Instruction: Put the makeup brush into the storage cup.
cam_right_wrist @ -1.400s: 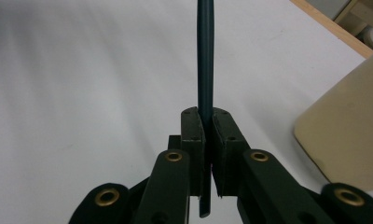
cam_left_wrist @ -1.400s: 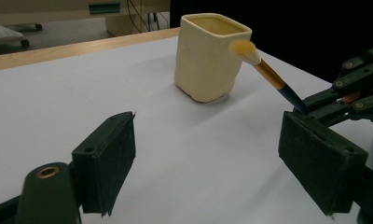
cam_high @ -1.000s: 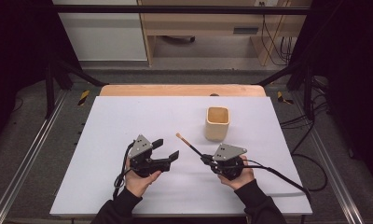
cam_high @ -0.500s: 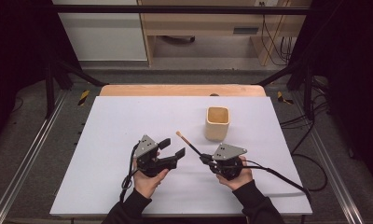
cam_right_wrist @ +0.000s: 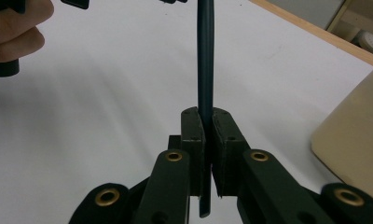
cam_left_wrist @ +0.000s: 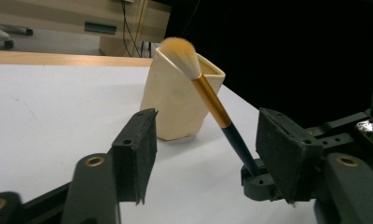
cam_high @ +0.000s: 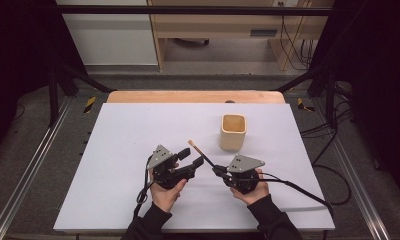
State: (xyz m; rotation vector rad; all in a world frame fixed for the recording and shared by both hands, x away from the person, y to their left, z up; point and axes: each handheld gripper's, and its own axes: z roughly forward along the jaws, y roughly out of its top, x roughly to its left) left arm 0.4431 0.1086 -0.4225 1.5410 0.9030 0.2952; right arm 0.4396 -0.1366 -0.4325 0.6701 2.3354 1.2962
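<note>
My right gripper point(cam_right_wrist: 203, 135) has its jaws pressed on the dark handle of the makeup brush point(cam_high: 200, 152), which rises aslant with its bristle head up and toward the cream square cup point(cam_high: 233, 131). My left gripper point(cam_left_wrist: 208, 154) has its jaws spread, one on each side of the brush handle without touching it. Over the last second my left hand point(cam_high: 164, 192) has moved right, bringing those jaws from well apart to around the brush; I judge this a handover being set up, with the closing not yet done. Both forearms enter from the near edge of the white table point(cam_high: 113, 150), hands low, grippers facing each other.
</note>
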